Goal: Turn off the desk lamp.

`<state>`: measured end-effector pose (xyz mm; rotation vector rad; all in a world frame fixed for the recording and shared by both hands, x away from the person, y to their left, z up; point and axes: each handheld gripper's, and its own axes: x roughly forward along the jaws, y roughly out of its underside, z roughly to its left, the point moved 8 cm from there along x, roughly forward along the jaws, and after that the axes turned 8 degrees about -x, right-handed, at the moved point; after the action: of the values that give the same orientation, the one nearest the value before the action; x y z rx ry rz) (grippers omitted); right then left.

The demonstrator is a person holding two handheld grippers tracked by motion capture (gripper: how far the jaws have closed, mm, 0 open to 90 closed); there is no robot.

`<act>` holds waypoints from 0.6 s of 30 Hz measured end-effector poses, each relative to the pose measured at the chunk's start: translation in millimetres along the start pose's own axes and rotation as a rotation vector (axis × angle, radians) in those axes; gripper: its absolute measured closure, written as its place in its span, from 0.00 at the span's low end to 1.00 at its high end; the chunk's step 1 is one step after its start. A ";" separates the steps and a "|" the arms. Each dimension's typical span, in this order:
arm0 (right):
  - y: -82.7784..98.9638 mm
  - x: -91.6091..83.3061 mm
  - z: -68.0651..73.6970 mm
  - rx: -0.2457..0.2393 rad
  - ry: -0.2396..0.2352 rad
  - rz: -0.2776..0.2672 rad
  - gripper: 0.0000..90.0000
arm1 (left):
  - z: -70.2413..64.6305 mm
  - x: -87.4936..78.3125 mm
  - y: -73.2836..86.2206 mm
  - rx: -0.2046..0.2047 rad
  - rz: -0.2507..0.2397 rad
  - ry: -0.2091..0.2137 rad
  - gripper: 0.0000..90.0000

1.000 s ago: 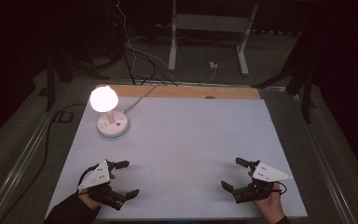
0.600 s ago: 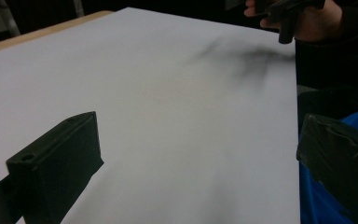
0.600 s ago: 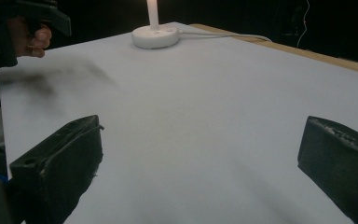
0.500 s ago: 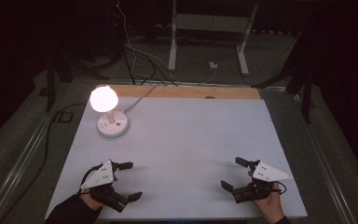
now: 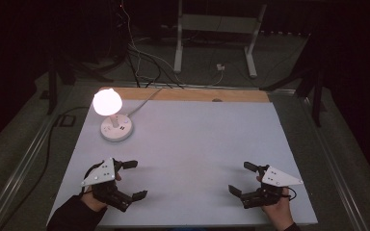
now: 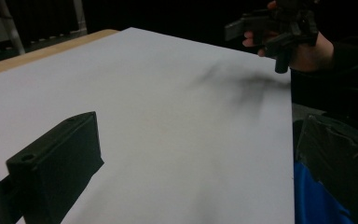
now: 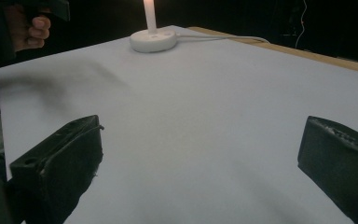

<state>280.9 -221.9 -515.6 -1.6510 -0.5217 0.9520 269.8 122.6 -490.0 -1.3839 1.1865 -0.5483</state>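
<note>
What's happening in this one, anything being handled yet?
Not yet. A person holds a hand-held gripper in each hand over the near edge of the white table. The left hand-held gripper and the right hand-held gripper both have their jaws wide apart with nothing between them. The nearest thing is a lit lamp, standing at the far left corner, untouched.
</note>
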 end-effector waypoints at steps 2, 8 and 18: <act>0.2 0.2 0.4 0.001 -0.001 0.002 0.00 | 3.7 -0.5 -2.7 0.002 -0.002 -0.013 0.01; 0.0 0.0 0.6 0.003 -0.003 0.001 0.00 | 12.8 0.6 -9.2 -0.006 -0.017 -0.038 0.00; 0.5 0.0 0.5 0.004 -0.007 0.002 0.00 | 41.4 4.2 -19.8 -0.050 -0.033 -0.162 0.01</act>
<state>280.4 -221.7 -516.1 -1.6450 -0.5230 0.9599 313.7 133.7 -482.0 -1.4644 1.0541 -0.4238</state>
